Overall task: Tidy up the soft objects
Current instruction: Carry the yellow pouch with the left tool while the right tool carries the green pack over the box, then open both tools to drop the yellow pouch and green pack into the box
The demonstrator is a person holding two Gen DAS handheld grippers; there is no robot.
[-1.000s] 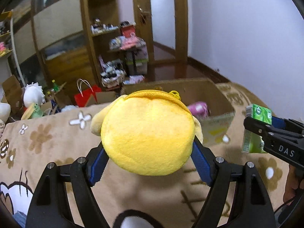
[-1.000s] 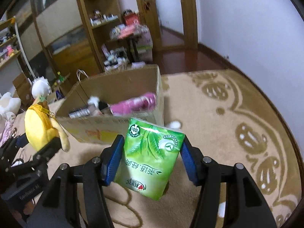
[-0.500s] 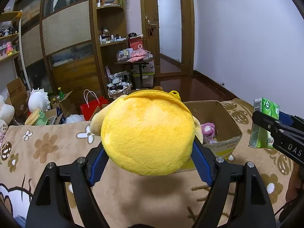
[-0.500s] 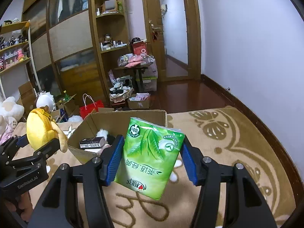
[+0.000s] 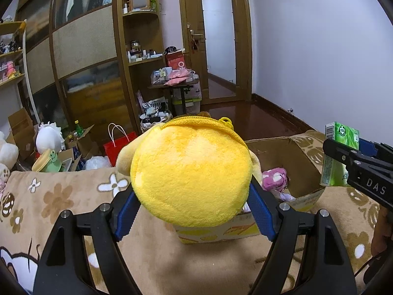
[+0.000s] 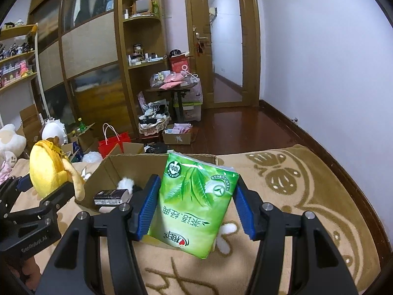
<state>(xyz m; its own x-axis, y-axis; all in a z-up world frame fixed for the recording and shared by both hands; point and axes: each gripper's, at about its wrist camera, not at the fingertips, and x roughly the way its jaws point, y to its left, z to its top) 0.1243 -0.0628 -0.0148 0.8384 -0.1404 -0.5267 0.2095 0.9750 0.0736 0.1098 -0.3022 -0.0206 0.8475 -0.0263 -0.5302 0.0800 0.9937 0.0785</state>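
Observation:
My left gripper (image 5: 191, 211) is shut on a round yellow plush pouch (image 5: 191, 172) with a zip on top, held in the air in front of an open cardboard box (image 5: 304, 164). My right gripper (image 6: 194, 209) is shut on a green tissue pack (image 6: 194, 204), also held up near the box (image 6: 108, 169). The pouch shows at the left of the right wrist view (image 6: 48, 169); the tissue pack shows at the right of the left wrist view (image 5: 340, 157). The box holds a pink plush (image 5: 273, 178), a white fluffy item (image 6: 125, 183) and a dark small packet (image 6: 111, 195).
The box stands on a beige patterned blanket (image 6: 282, 184). Beyond it are a red paper bag (image 5: 118, 145), white plush toys (image 5: 49, 137), small cartons, a cluttered side table (image 6: 176, 88), wooden shelves and a door. A white wall runs along the right.
Both grippers have risen and tilted up with their loads still held. The box now sits lower and smaller in both views, and more of the room shows.

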